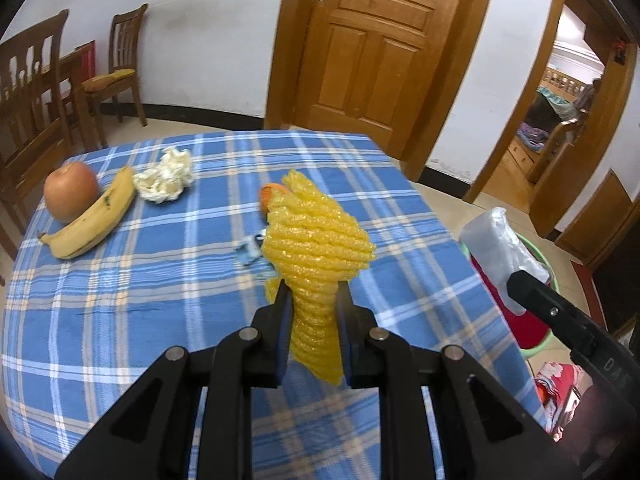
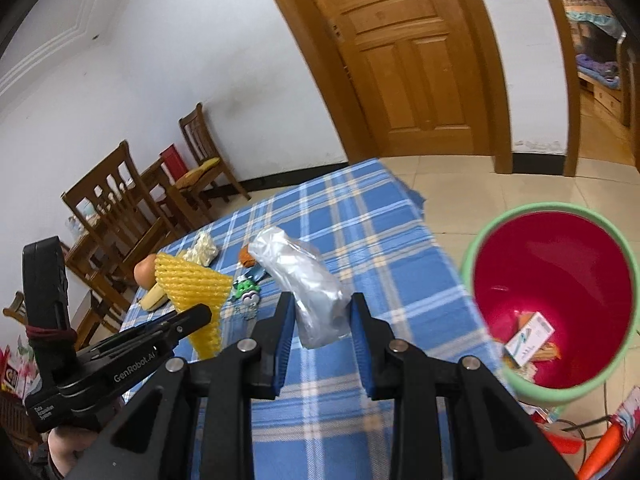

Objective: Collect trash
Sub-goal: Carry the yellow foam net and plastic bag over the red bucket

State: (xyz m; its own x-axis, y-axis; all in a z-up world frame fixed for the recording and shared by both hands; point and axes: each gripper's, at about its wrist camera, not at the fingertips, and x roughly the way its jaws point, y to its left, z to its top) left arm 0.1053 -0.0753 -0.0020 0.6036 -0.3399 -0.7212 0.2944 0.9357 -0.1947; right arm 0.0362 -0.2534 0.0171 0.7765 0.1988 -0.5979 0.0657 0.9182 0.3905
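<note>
My left gripper point(image 1: 313, 294) is shut on a yellow foam fruit net point(image 1: 316, 236) and holds it above the blue plaid tablecloth point(image 1: 180, 280). My right gripper point(image 2: 322, 304) is shut on a crumpled clear plastic bag point(image 2: 298, 270), lifted over the table's right part. The same bag point(image 1: 500, 246) shows at the right of the left wrist view, and the net point(image 2: 192, 284) at the left of the right wrist view. A red bin with a green rim point(image 2: 554, 292) stands on the floor to the right of the table, with a carton and scraps inside.
An apple point(image 1: 71, 190), a banana point(image 1: 94, 216) and a crumpled white paper wad point(image 1: 166, 176) lie at the table's far left. An orange scrap point(image 1: 272, 194) and small wrappers point(image 2: 248, 290) lie mid-table. Wooden chairs point(image 1: 120, 64) stand behind; a wooden door point(image 1: 372, 44) faces me.
</note>
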